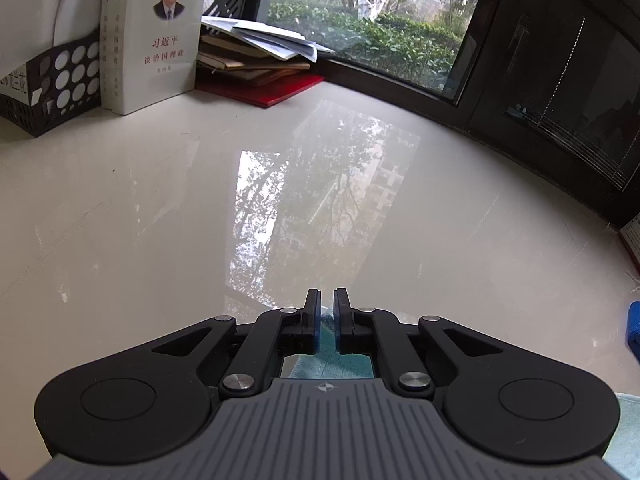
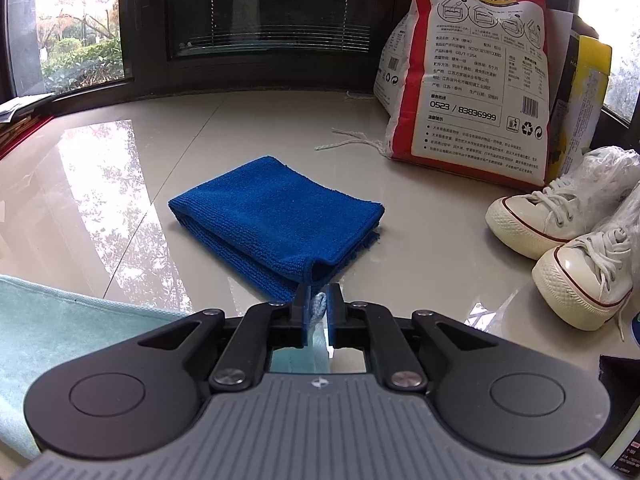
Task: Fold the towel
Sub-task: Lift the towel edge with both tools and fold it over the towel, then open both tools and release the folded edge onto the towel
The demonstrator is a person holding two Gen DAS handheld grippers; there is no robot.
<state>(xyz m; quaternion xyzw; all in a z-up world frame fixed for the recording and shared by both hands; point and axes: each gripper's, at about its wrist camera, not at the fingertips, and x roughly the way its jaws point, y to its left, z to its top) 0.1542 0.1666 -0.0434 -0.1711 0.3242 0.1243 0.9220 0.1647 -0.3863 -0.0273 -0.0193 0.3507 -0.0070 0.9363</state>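
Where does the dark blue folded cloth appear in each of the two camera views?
Left wrist: only a sliver of the dark blue cloth at the right edge.
Right wrist: dark blue cloth in the centre, ahead of the right gripper.
Shared landmark: the dark window frame.

Teal towel (image 2: 60, 320) edge in right gripper (image 2: 317, 304)

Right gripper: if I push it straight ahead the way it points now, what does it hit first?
Most likely the folded blue towel, lying on the table directly ahead of the right gripper, whose fingers are pinching the light teal towel. Its near corner looks very close, though depth is uncertain.
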